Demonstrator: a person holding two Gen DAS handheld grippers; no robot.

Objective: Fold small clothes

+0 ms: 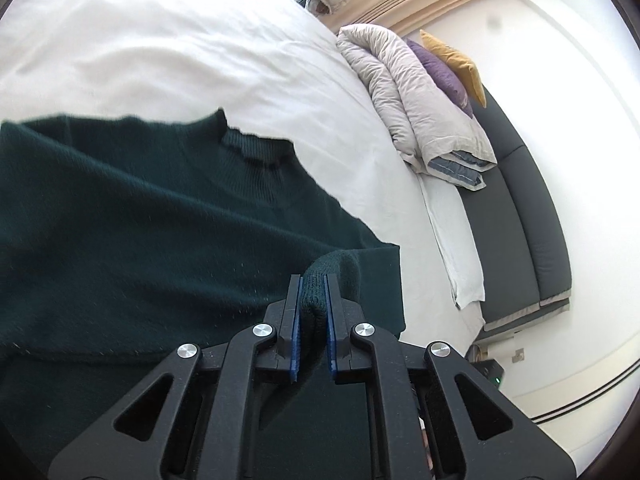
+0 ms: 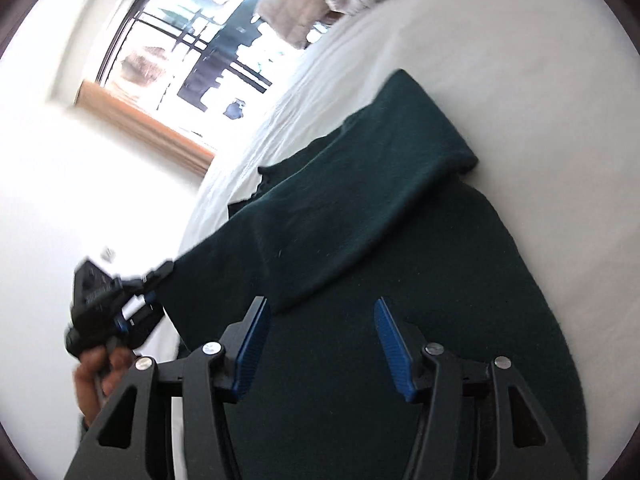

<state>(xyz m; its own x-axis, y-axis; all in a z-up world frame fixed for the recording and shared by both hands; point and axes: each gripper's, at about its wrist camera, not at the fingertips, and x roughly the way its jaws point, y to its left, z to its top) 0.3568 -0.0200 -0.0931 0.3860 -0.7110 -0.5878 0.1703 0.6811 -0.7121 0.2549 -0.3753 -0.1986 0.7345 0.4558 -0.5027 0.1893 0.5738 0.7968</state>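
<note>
Dark green knit sweater (image 1: 132, 216) lies spread over the white bed (image 1: 168, 48), its ribbed collar (image 1: 256, 148) toward the far side in the left wrist view. Left gripper (image 1: 313, 312) has its blue-padded fingers (image 1: 295, 332) drawn nearly together, pinching a bunched fold of the sweater's fabric that bulges up between and beyond the pads. Seen from the right wrist view, the same left gripper (image 2: 154, 280) sits at the left edge of the sweater (image 2: 400, 280), held in a bare hand (image 2: 98, 376), with the cloth pulled out toward it. Right gripper (image 2: 320, 344) hovers over the near part of the sweater with its fingers (image 2: 250, 348) spread wide and nothing between them. One sleeve (image 2: 384, 168) lies folded diagonally across the body of the garment, its cuff end reaching toward the far right. Beyond the bed in the left wrist view, a folded pale quilt (image 1: 412, 100) rests at the bed's right edge, with a purple cushion (image 1: 444, 72) and a mustard cushion (image 1: 456, 60) just beside it on a dark grey sofa (image 1: 520, 208). A window (image 2: 192, 40) with a wooden sill shows at the far left in the right wrist view
</note>
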